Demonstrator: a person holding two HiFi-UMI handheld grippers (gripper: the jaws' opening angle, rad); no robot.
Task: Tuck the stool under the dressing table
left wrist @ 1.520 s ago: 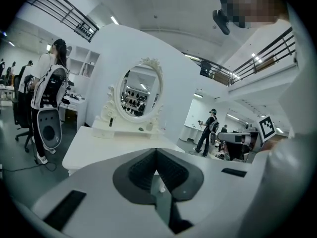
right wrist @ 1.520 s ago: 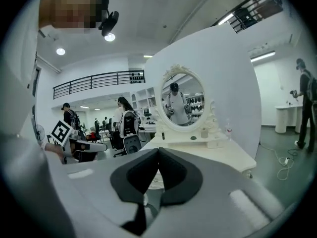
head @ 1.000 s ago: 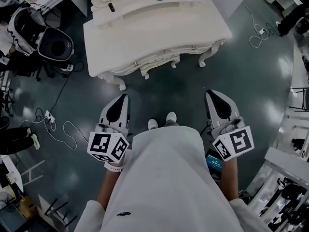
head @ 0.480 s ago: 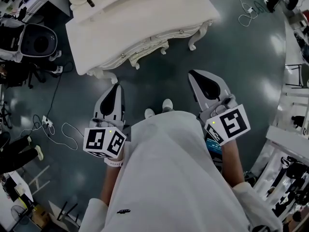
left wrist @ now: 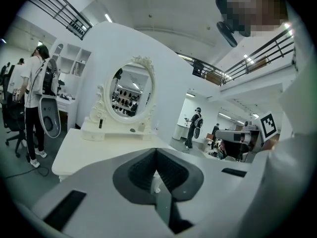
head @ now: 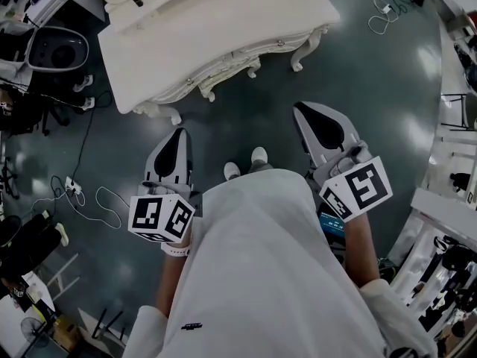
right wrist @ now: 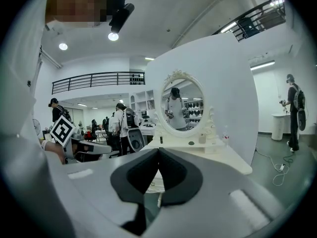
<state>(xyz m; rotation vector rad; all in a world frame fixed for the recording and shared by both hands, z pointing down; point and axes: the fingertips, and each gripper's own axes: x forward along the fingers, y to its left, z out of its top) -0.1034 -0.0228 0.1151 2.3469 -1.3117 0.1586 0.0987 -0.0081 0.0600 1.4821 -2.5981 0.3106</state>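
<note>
- Dark glossy floor of a busy workshop fills the head view, with cables trailing at 9 o'clock.
- Left hand-held gripper is clenched on nothing; its own view shows the pads meeting with no object between them.
- Right hand-held gripper is likewise clenched and empty. It sits at 3 o'clock of the person's shoes, and the left one at 9 o'clock.
- Both point toward 12 o'clock, flanking the body. This looks like a resting pose while the person faces the furniture, not a grip on anything.
- White tabletop lies at 12 o'clock, near the jaw tips but apart from them. Its carved legs stand on bare floor.
- Oval mirror rises at the tabletop's far edge, with small items at its base.
- Stool appears in no view. None stands on the floor between shoes and tabletop, so I cannot tell whether it is already tucked under or somewhere out of frame.
</note>
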